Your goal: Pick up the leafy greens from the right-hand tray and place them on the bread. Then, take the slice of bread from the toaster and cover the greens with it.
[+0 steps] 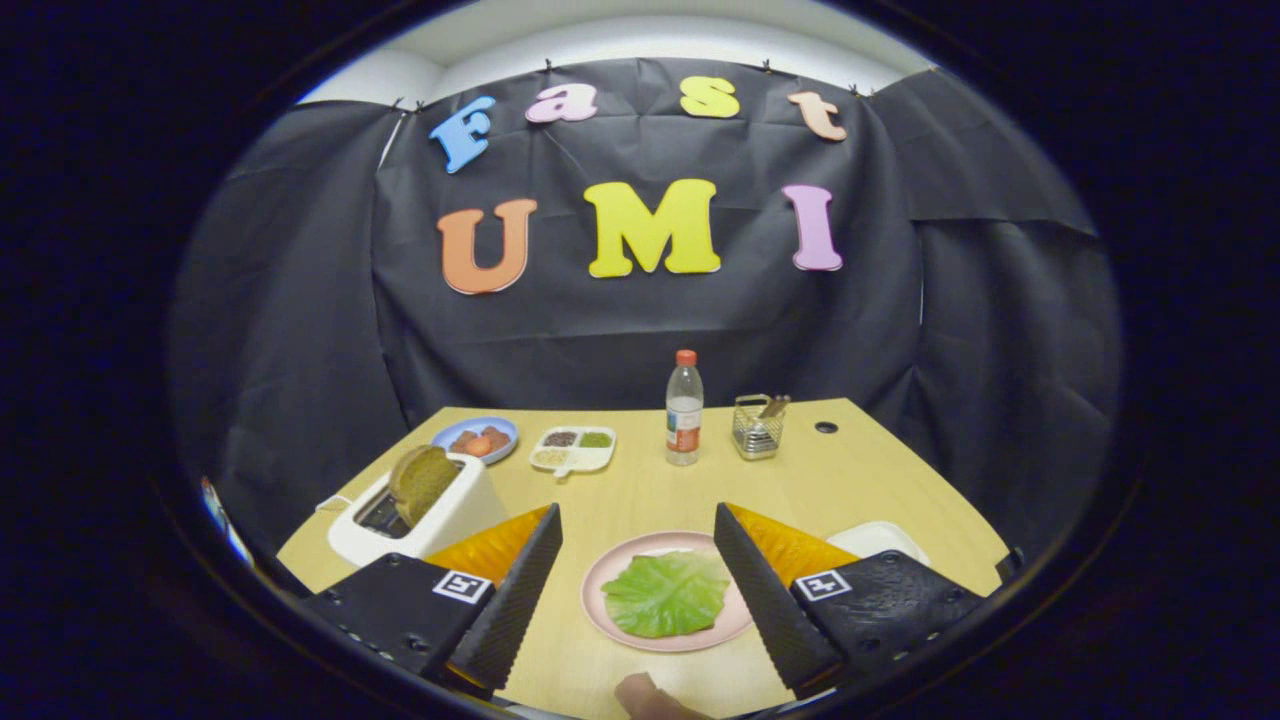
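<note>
On the pink plate point(610, 570): leafy greens point(665, 593), between the fingers | gripper point(638, 530): wide open, holding nothing | toaster point(425, 515): slice of bread point(420, 481) sticking up, beside the left finger

We hold our gripper point(638, 545) level and facing forward, its two fingers point(520, 590) spread wide apart with nothing pressed between them, both angled outward; one fingertip of a hand point(645, 697) shows just beneath the jaws
</note>
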Action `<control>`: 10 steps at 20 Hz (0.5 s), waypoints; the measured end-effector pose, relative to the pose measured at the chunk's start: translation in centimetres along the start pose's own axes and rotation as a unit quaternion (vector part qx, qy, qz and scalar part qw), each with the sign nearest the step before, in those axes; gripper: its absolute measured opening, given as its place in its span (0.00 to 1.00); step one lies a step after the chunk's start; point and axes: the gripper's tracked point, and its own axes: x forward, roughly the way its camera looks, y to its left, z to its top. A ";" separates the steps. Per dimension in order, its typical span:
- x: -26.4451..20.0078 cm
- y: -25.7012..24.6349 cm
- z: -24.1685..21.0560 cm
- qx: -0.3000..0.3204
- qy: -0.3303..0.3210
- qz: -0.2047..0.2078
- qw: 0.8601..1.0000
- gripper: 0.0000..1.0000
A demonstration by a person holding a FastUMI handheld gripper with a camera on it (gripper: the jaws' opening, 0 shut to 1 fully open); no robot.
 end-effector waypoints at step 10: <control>1.7 9.4 2.6 -0.023 0.008 0.048 0.999 0.94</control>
